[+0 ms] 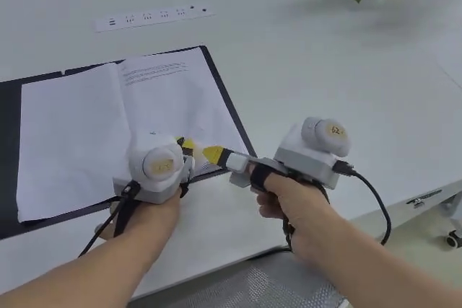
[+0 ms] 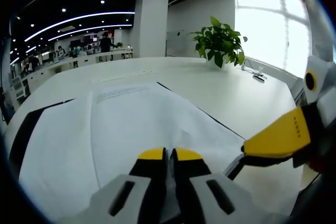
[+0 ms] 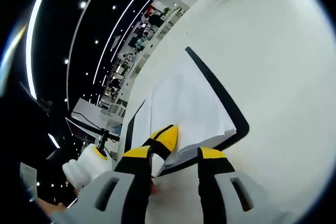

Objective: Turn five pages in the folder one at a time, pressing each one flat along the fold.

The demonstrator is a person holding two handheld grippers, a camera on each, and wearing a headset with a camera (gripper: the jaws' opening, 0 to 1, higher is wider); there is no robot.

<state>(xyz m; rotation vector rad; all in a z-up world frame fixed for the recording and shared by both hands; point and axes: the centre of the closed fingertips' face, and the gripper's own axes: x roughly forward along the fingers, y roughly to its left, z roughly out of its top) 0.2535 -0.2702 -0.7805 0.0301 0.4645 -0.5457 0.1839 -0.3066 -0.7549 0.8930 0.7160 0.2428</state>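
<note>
While the left hand-held gripper [image 2: 169, 156] is hovering with its jaws pressed together over the right page's near edge, the right hand-held gripper [image 3: 174, 153] is sitting, jaws apart, just beside the near right corner of the folder [image 1: 9, 142]. One open folder is lying on the table [image 1: 325, 55], with two hand-held grippers and one power strip [image 1: 154, 16] beyond it.

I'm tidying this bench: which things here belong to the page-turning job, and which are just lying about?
For the job: folder; its pages; left gripper; right gripper.

Lying about: power strip; potted plant, both on the white table.
</note>
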